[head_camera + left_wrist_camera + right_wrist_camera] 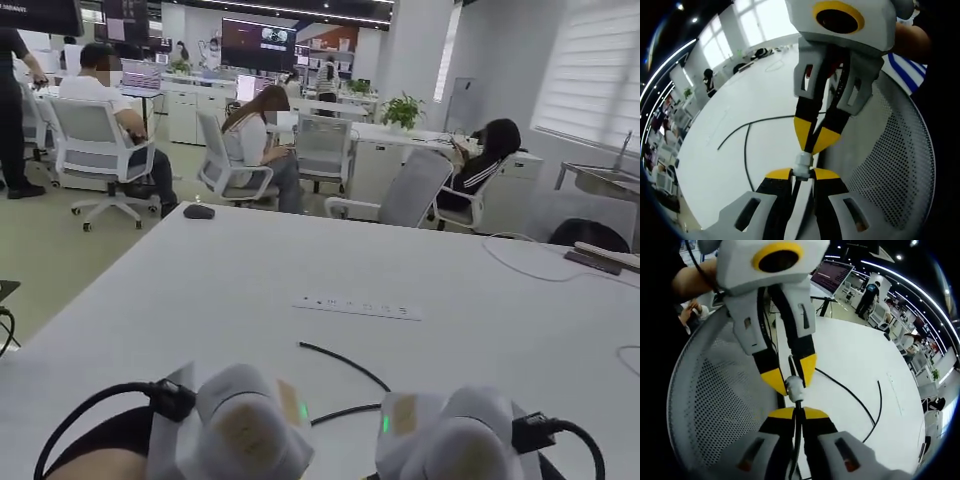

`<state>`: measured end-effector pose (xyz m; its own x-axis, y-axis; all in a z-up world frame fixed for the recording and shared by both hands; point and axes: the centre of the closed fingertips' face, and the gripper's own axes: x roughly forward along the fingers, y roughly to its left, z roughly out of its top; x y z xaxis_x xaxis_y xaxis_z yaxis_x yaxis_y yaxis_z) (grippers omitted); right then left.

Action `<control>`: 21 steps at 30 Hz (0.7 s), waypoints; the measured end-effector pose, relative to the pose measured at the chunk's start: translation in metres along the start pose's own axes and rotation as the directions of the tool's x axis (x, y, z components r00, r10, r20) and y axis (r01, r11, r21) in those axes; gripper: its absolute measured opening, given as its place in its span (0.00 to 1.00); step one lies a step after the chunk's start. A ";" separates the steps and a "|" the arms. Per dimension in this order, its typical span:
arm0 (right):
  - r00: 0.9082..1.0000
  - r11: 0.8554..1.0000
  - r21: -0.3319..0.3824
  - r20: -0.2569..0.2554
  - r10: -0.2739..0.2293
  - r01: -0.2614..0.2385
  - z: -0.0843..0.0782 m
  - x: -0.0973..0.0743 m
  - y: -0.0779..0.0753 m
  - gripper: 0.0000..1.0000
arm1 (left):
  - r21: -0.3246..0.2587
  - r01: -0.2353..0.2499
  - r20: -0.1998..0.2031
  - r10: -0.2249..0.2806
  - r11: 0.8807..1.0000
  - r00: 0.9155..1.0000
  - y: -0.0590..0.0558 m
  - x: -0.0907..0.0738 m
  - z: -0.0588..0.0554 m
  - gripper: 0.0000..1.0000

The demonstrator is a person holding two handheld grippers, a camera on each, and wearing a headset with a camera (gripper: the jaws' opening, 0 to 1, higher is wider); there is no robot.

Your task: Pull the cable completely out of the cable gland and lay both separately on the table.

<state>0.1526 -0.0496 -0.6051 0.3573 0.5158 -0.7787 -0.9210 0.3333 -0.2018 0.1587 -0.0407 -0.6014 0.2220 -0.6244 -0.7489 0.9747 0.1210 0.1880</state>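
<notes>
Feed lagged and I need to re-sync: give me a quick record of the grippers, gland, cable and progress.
left gripper: shut on the cable gland
right gripper: shut on the cable, right beside the gland
cable: runs into the gland; slack lies curved on the table
progress: not separated, neither part laid down yet

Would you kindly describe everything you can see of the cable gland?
The cable gland is a small white, plastic-looking fitting with a stepped round body. It hangs in the air, pinched between the yellow tips of the left hand-held gripper. The black cable is threaded through it, gripped just beyond by the right hand-held gripper.
</notes>
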 end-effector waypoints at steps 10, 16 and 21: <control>0.999 1.000 0.030 -0.054 0.006 -0.004 -0.032 -0.004 -0.005 0.03 | -0.013 0.001 -0.025 -0.002 1.000 1.000 0.007 0.002 -0.013 0.16; 0.996 0.998 0.065 -0.092 0.012 -0.006 -0.054 -0.008 -0.003 0.03 | -0.025 0.005 -0.032 -0.006 1.000 0.999 0.007 0.005 -0.017 0.16; 0.988 0.997 0.074 -0.157 0.008 0.004 -0.080 -0.012 -0.008 0.03 | -0.028 0.010 -0.032 -0.010 1.000 0.999 0.007 0.006 -0.018 0.16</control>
<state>0.1434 -0.1219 -0.6421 0.3215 0.3877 -0.8639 -0.9056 0.3926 -0.1608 0.1676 -0.0298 -0.6161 0.2125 -0.6004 -0.7709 0.9771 0.1363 0.1632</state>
